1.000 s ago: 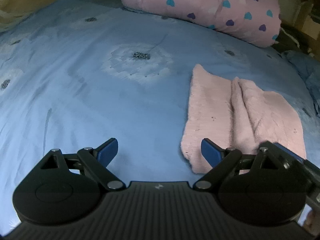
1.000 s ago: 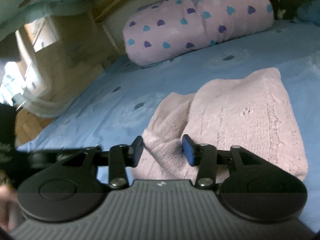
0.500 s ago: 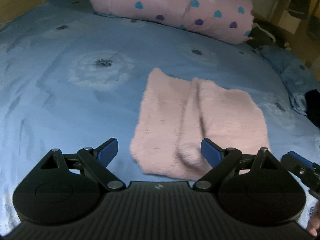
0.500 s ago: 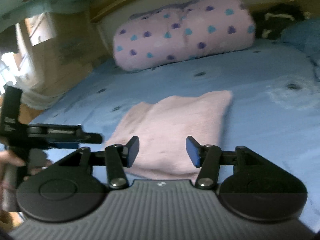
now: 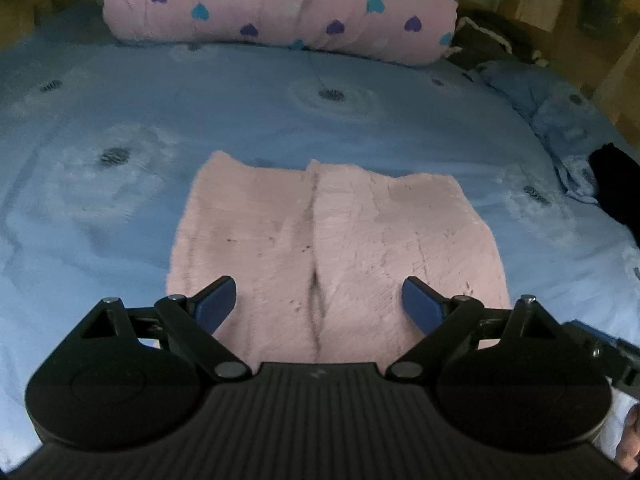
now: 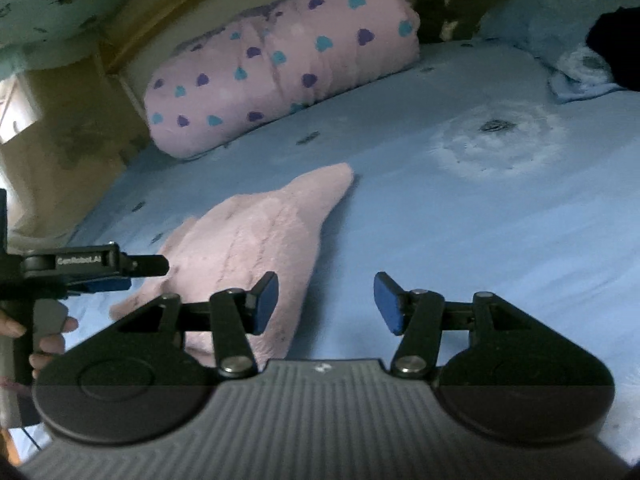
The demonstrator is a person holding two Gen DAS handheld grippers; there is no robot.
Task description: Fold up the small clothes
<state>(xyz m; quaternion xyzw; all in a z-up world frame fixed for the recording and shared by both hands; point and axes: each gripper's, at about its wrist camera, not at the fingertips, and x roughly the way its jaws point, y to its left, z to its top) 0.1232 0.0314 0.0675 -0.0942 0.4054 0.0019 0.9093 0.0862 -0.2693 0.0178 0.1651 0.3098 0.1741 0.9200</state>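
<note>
Our left gripper (image 5: pixel 319 298) jaws wide above the folded pink sweater (image 5: pixel 336 248), our right gripper (image 6: pixel 326 300) jaws wide, empty, over the blue bedsheet (image 6: pixel 460 220), heart-print pillow (image 5: pixel 280 4) behind

Dim, bluish light; soft blur throughout; fisheye-bent edges; corners dark.

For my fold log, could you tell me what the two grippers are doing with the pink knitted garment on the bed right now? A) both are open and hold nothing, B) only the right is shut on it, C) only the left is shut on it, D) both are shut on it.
A: the left gripper and the right gripper both stand with jaws apart and empty, while the pink knitted garment lies flat on the blue bedsheet.
</note>
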